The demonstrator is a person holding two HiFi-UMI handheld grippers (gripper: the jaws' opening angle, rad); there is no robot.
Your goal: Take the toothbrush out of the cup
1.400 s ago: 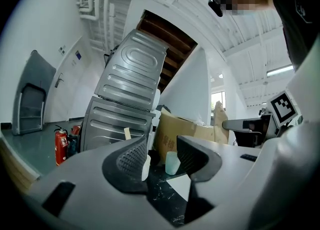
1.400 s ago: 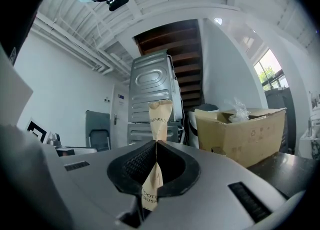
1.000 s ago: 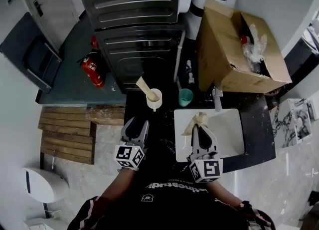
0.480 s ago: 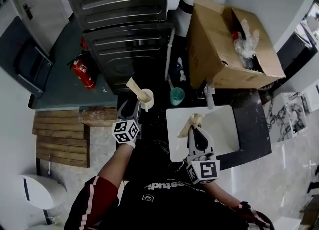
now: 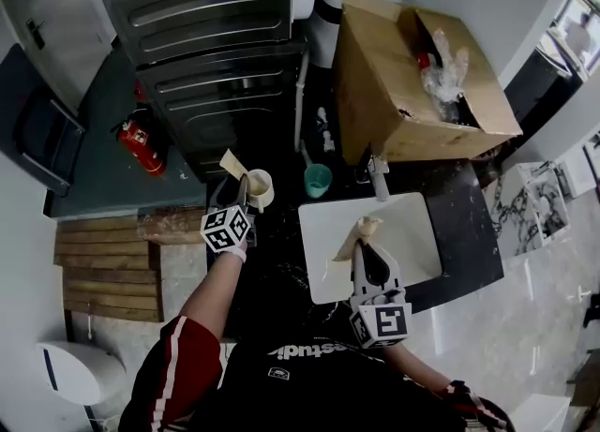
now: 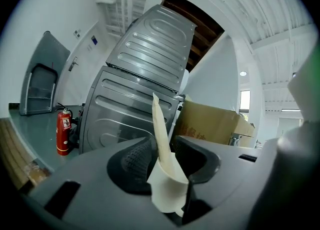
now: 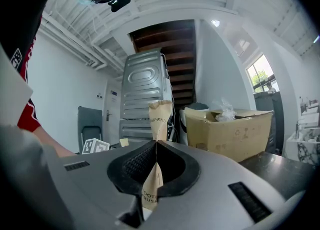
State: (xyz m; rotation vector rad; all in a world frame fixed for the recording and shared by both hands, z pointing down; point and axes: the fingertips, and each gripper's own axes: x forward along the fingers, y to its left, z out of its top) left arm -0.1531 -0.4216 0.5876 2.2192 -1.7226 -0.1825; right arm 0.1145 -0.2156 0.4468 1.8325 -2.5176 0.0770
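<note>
One tipping risk: the left gripper (image 6: pixel 165 149), jaws wide and just closing around the cup (image 6: pixel 167 191), can topple it if off-centre; the right gripper (image 7: pixel 154 149), right of the cup, clamps a paper-wrapped toothbrush (image 7: pixel 159 116).

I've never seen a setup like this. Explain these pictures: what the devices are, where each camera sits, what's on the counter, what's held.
There is no robot: a person holds a two-jaw gripper in each hand. The top-down picture comes from a camera on their head. The other two come from cameras riding on each gripper, looking along its jaws. On the dark counter stand a cream cup with a paper-wrapped toothbrush in it, a teal cup and a cardboard box, beside a white sink. The left gripper is open; its jaws have just been closing a little, with that toothbrush standing between them, not pinched. The right gripper is shut on a second wrapped toothbrush, seen above the sink.
</note>
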